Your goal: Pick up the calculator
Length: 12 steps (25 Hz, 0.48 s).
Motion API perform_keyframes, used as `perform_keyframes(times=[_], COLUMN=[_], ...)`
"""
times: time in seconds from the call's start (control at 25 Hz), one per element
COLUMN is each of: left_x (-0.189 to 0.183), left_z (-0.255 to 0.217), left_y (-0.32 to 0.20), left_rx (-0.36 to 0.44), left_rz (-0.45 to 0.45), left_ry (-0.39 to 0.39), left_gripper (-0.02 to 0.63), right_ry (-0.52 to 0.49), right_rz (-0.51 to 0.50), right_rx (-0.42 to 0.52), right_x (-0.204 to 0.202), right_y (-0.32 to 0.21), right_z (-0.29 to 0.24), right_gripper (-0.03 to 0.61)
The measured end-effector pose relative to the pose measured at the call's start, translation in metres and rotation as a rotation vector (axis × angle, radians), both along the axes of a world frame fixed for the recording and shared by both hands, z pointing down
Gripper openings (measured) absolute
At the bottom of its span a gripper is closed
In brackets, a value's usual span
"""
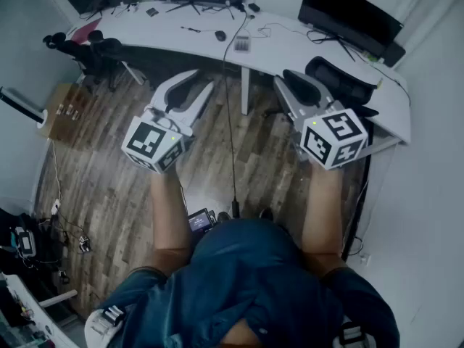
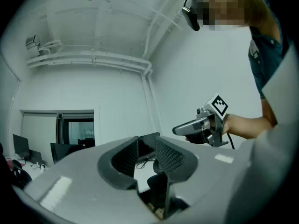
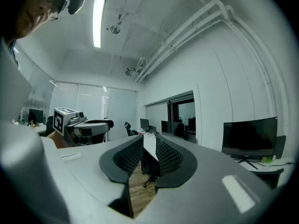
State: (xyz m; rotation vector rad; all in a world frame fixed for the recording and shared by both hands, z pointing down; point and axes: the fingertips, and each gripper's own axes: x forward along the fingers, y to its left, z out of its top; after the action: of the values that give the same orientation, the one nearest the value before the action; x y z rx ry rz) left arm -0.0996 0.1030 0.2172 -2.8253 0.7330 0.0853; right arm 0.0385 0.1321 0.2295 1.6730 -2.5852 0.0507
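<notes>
A small grey keyed device, apparently the calculator, lies on the white curved desk beside a dark cable. Both grippers hang over the wooden floor in front of the desk, well short of it. My left gripper points toward the desk; in the left gripper view its jaws stand a little apart with nothing between them. My right gripper is held level at the right, and the right gripper view shows a narrow empty gap. Each gripper shows in the other's view: the right gripper and the left gripper.
Monitors stand at the desk's back, and a mouse lies near the calculator. A black office chair sits under the desk at right, another chair at left. A cable hangs to the floor. A cardboard box stands at left.
</notes>
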Motion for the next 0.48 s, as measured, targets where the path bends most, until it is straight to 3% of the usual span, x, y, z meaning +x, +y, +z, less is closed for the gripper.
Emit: perform_keyframes(times=[0.48], left_x=[-0.035], left_z=[0.009], left_y=[-0.016], left_rx=[0.006], left_rz=[0.036], left_ry=[0.017], left_gripper=[0.104], right_ry=[0.012], right_rz=[0.022], right_rx=[-0.010], right_x=[-0.036], right_y=[-0.011], right_z=[0.004], right_gripper=[0.066])
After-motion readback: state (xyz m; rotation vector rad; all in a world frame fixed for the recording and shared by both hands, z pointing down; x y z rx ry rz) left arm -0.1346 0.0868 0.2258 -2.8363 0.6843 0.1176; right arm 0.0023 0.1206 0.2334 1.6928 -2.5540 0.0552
